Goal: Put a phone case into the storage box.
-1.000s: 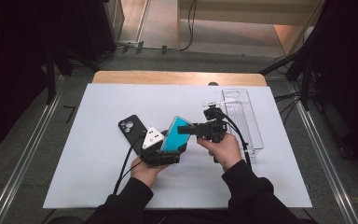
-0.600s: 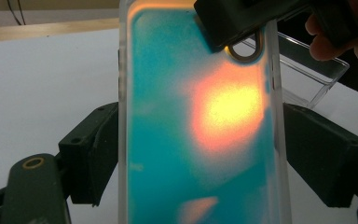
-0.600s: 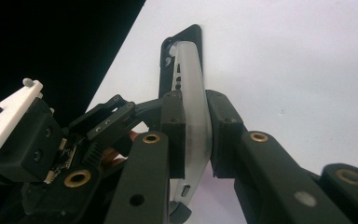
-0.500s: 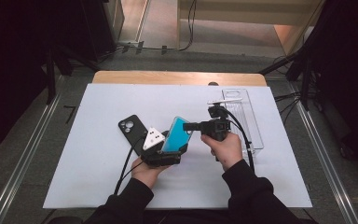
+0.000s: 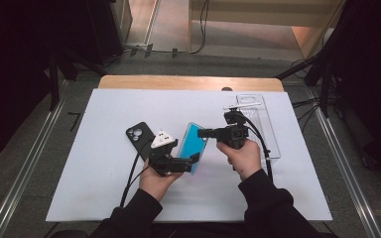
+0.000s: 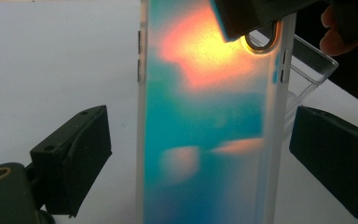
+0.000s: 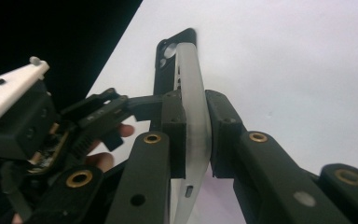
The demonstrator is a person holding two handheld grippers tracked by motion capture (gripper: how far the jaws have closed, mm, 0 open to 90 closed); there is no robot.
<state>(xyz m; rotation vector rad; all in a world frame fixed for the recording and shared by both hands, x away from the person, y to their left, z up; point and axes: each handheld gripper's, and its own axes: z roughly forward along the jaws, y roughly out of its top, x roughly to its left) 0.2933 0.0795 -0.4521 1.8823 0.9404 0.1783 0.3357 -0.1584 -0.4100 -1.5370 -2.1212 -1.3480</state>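
My right gripper point(image 5: 202, 133) pinches the iridescent teal phone case point(image 5: 193, 147) by its thin edge, both pads pressed flat against its two faces, as the right gripper view point(image 7: 196, 135) shows plainly. The case point(image 7: 193, 112) is lifted off the white table point(image 5: 104, 188), tilted, near the middle of it. My left gripper point(image 5: 192, 159) sits at the near end of the case; its jaws have just been opening and now stand wide, one on each side of the case point(image 6: 209, 126) with a gap to each long edge, touching nothing. Just left of the teal case lies a black phone case point(image 5: 139, 136), flat on the table. To the right of the teal case rests a clear plastic tray point(image 5: 265, 124).
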